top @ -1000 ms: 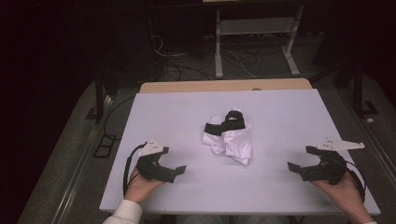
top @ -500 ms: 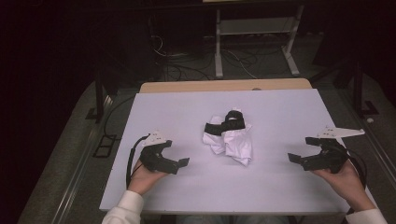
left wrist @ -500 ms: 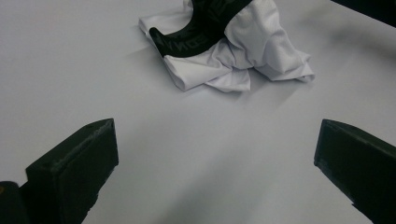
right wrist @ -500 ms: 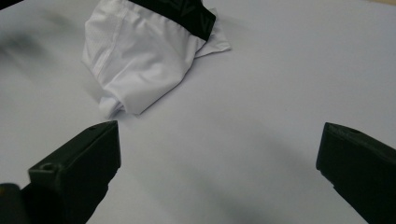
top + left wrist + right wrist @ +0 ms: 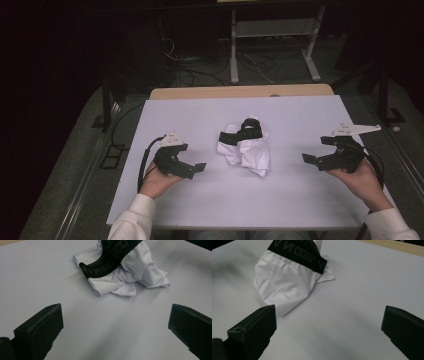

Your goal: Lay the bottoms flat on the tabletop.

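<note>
Since the earlier frames both hands have carried their grippers forward over the bench and a little inward, toward the crumpled garment in the middle; the garment itself has not shifted. In the high view the left gripper is held just above the white bench to the left of the white garment, its jaws pointing right at the cloth, and a black cable loops back from it beside the person's left hand. The right gripper sits to the right of the garment, jaws pointing left, with its grey three-cornered plate on top and the right hand behind it. Both are well apart from the cloth and touch nothing. In each gripper view the two black jaws stand wide apart with bare bench between them, so both grippers are open and empty. The garment is a rumpled white heap with a black waistband draped across its upper part; pale lettering runs along the band but is too blurred to read. It lies near the centre of the bench, between the two grippers. A strip of bare wood shows at the bench's far edge
</note>
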`<control>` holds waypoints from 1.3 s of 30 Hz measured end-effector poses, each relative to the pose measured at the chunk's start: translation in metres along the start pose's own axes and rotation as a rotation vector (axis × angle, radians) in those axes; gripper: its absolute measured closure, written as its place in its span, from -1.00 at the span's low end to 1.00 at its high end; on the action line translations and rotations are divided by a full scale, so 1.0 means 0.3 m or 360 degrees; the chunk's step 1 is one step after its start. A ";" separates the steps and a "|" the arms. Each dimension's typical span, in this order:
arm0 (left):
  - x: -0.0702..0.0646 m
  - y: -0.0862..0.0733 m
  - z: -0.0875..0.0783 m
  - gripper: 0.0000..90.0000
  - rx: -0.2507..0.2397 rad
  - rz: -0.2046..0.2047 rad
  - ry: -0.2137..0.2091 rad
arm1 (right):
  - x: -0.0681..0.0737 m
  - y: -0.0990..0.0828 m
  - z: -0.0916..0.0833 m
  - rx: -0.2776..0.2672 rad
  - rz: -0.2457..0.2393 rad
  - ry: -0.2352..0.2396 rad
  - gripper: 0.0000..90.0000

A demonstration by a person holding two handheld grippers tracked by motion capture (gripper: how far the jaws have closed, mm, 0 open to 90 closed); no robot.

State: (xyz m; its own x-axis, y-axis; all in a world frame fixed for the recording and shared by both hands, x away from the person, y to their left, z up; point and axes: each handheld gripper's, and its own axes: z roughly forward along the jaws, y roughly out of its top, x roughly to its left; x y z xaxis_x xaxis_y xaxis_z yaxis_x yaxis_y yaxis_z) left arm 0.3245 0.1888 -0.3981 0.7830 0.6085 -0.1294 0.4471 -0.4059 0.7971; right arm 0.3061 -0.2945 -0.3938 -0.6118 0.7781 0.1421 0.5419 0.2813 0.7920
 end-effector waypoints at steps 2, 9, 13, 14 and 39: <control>0.009 0.018 -0.005 -1.00 -0.0004 0.0004 0.0004 | 0.004 0.021 0.009 0.0005 -0.0009 0.0001 -1.00; 0.025 0.055 -0.006 -1.00 0.0009 0.0027 0.0011 | -0.001 0.064 0.036 0.0024 -0.0024 0.0007 -1.00; 0.039 0.080 -0.001 -1.00 0.0004 0.0024 0.0016 | -0.007 0.081 0.048 0.0029 -0.0014 0.0023 -1.00; 0.045 0.093 0.002 -1.00 0.0005 0.0029 0.0022 | -0.011 0.093 0.056 0.0020 0.0003 0.0031 -1.00; 0.133 0.147 0.079 -1.00 -0.0047 -0.0062 0.0072 | -0.056 0.184 0.175 0.0030 0.0039 0.0044 -1.00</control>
State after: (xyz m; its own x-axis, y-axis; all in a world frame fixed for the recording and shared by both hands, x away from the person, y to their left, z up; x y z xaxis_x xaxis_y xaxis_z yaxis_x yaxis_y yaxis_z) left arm 0.3857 0.1790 -0.3822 0.7445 0.6540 -0.1342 0.4633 -0.3613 0.8092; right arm 0.3765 -0.2626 -0.3836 -0.6138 0.7691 0.1783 0.5677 0.2730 0.7767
